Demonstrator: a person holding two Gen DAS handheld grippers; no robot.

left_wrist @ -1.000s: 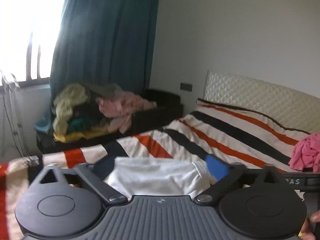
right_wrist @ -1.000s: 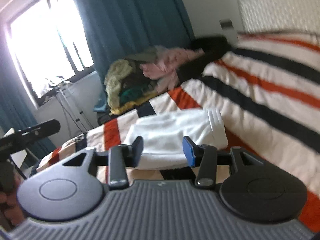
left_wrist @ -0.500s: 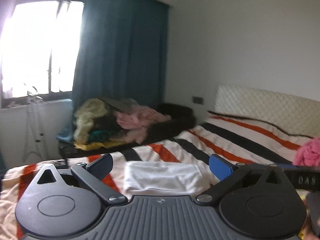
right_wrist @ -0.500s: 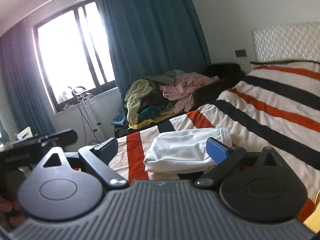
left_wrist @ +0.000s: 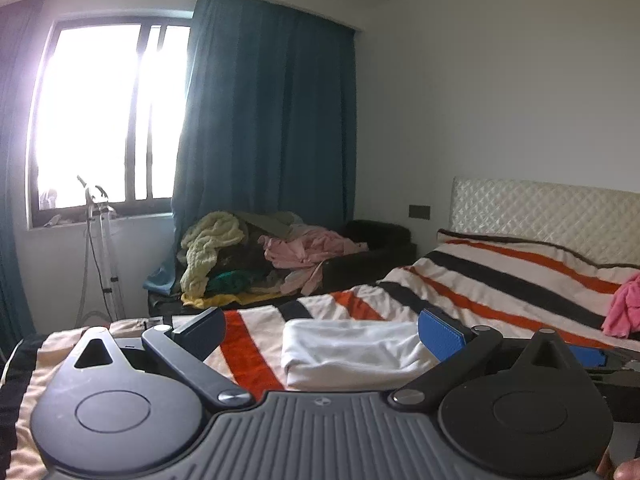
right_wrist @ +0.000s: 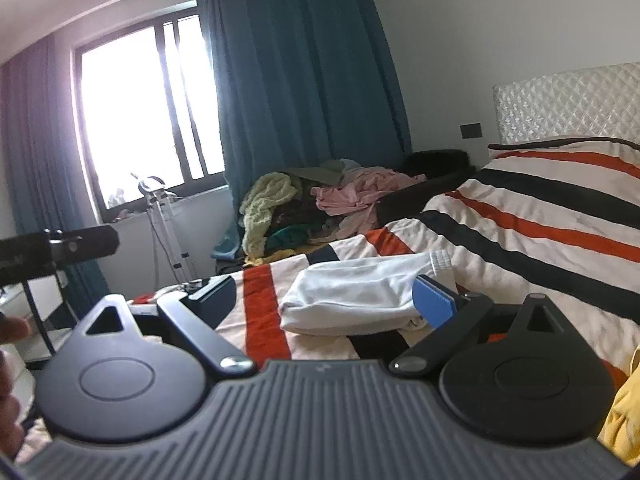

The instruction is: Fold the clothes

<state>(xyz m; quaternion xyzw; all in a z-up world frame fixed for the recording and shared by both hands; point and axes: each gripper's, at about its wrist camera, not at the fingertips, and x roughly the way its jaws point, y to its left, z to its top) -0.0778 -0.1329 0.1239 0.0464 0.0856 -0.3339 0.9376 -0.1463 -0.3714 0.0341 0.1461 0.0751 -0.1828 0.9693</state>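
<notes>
A folded white garment point(left_wrist: 352, 350) point(right_wrist: 360, 294) lies on the striped bedspread point(left_wrist: 500, 288) point(right_wrist: 540, 216), a short way ahead of both grippers. My left gripper point(left_wrist: 320, 330) is open, its jaws wide apart, with nothing between them. My right gripper point(right_wrist: 324, 300) is open too, held back from the garment, its blue pad point(right_wrist: 434, 304) near the garment's right end. A pink garment point(left_wrist: 624, 306) lies crumpled at the right of the bed. A yellow garment point(right_wrist: 624, 408) shows at the lower right edge in the right wrist view.
A heap of mixed clothes point(left_wrist: 256, 256) point(right_wrist: 320, 208) sits on a dark sofa beyond the bed, under a teal curtain point(left_wrist: 268, 120). A stand point(left_wrist: 100, 248) is by the bright window. The quilted headboard point(left_wrist: 540, 216) is at the right. A hand point(right_wrist: 10, 360) shows at the left edge.
Both grippers pulled back from the white garment, which now lies farther off. The right gripper's jaws spread wide apart; the left gripper's jaws now frame the garment from a distance.
</notes>
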